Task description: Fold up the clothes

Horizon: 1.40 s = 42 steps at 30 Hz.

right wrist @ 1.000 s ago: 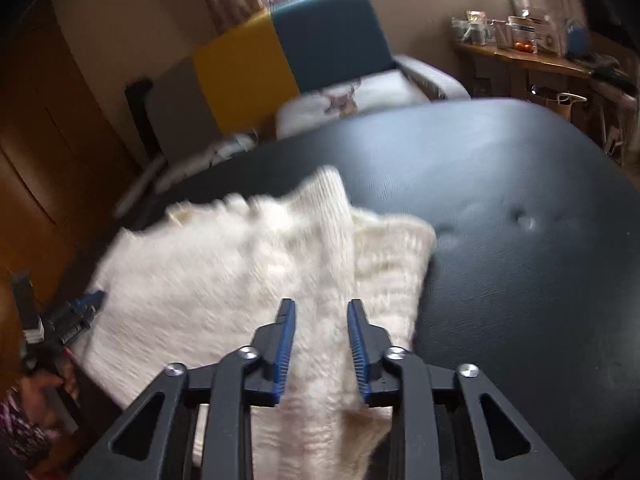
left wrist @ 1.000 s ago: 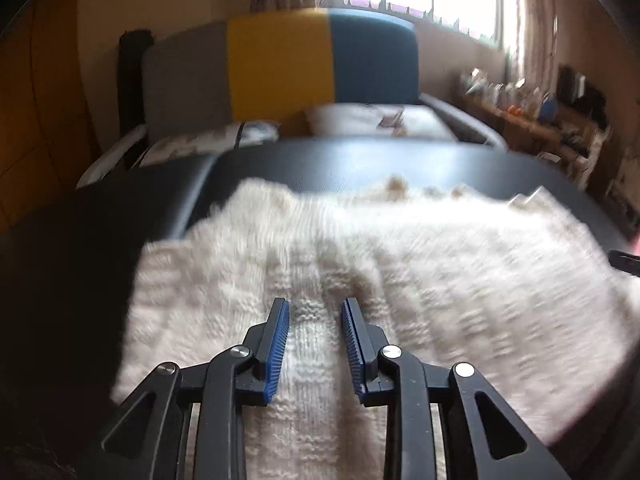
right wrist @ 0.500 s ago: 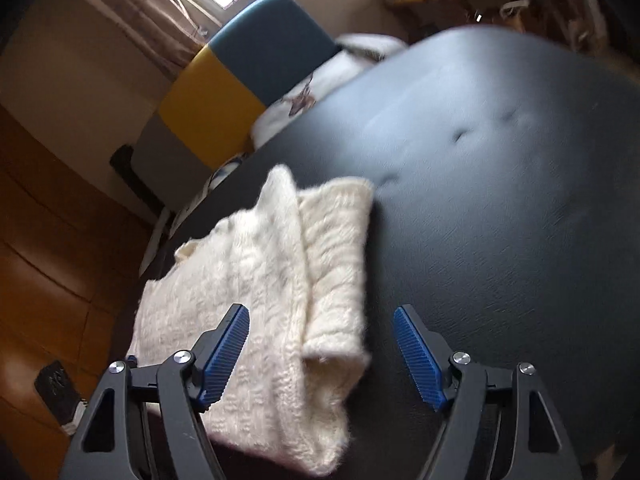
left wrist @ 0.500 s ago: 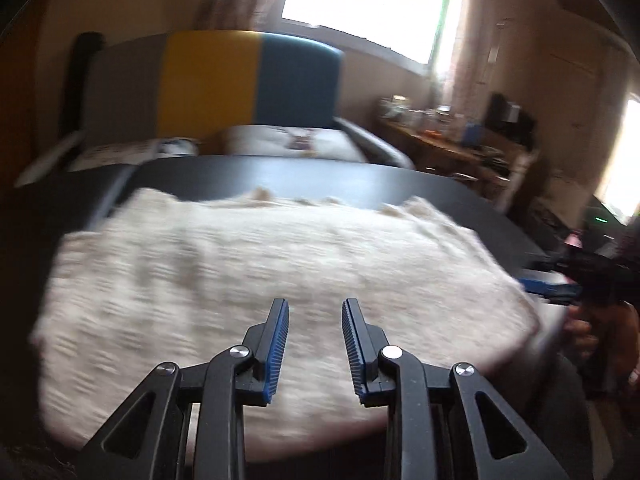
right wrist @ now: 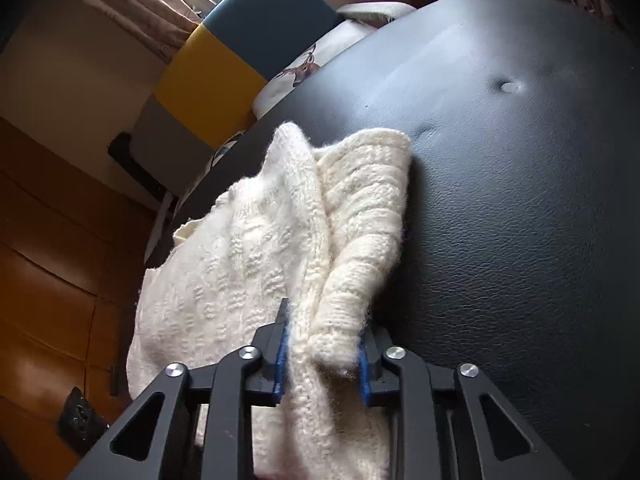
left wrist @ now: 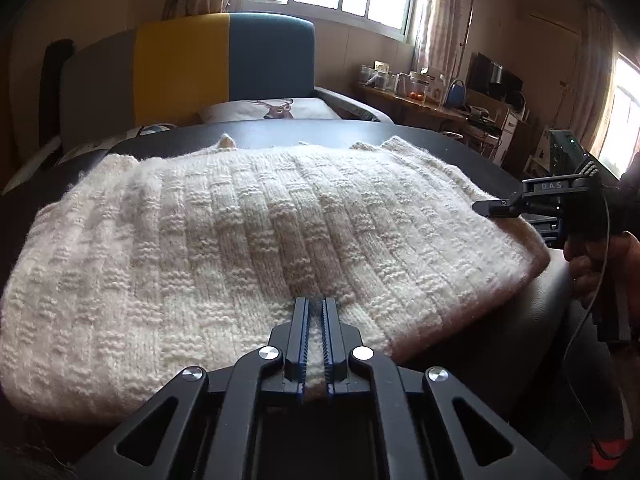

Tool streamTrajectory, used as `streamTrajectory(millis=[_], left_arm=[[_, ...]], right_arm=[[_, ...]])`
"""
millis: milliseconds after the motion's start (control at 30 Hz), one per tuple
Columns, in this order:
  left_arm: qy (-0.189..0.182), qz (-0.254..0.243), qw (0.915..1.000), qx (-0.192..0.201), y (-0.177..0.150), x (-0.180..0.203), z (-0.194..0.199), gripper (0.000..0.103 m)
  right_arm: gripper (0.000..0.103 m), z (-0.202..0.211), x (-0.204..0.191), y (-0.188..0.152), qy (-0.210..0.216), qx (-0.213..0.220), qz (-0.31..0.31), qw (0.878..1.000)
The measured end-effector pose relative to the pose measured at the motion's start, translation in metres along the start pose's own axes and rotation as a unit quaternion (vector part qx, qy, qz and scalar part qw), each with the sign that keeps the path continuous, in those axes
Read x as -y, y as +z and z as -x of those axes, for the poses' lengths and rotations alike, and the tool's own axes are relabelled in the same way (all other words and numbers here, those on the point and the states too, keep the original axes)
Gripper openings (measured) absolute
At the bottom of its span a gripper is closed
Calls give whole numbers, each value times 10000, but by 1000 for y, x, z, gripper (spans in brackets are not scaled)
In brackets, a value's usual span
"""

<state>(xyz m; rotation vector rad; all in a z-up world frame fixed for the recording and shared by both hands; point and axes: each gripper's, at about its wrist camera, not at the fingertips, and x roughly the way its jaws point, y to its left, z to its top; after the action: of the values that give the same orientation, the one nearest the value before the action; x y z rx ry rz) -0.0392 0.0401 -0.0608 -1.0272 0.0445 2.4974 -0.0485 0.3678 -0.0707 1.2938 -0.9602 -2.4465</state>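
Left tool (left wrist: 314, 312): its two black fingers with blue ribbed pads are drawn almost together, pinching a thin fold of knit between them, pointing forward and level. Right tool (right wrist: 322, 344): its fingers are partly closed, clamped around a thick bunched roll of the same knit. In the left wrist view the right tool appears side-on at the far right, gripped by a hand (left wrist: 600, 268) wrapped around its handle.

Bedroom: bed headboard (left wrist: 224, 60), pillow (left wrist: 272, 110)

The sweater (left wrist: 248, 240) lies on the padded table (right wrist: 520, 200), with the bed (left wrist: 224, 64) behind.
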Motion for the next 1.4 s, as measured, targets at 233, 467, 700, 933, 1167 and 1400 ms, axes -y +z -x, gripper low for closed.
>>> streamTrajectory(millis=[233,467,700,933,1167,1400], left_arm=[[-125,88,9999,78,-6,2,-4,5],[147,378,9969,677,7,-39,43,6],[1549,1088,9816,255,-7,-144,51,15],[1054,1584,9807,445,-28,-166,52,15],[879,1572,9819,582,-34,-164,54,15],[578,1843,9781,780,-44,-171,60,15]], right_arm=[[18,36,-45,22,889,174,-308,9954],[18,32,-140,32,1112,52,-19,9938],[18,-3,-230,22,1607,-355,315,9859],[18,-97,-315,-28,1532,-1134,996,9766],[18,-193,-364,-92,845,-1755,2000,9602],[26,-218,-370,-118,506,-1926,2480,9481]])
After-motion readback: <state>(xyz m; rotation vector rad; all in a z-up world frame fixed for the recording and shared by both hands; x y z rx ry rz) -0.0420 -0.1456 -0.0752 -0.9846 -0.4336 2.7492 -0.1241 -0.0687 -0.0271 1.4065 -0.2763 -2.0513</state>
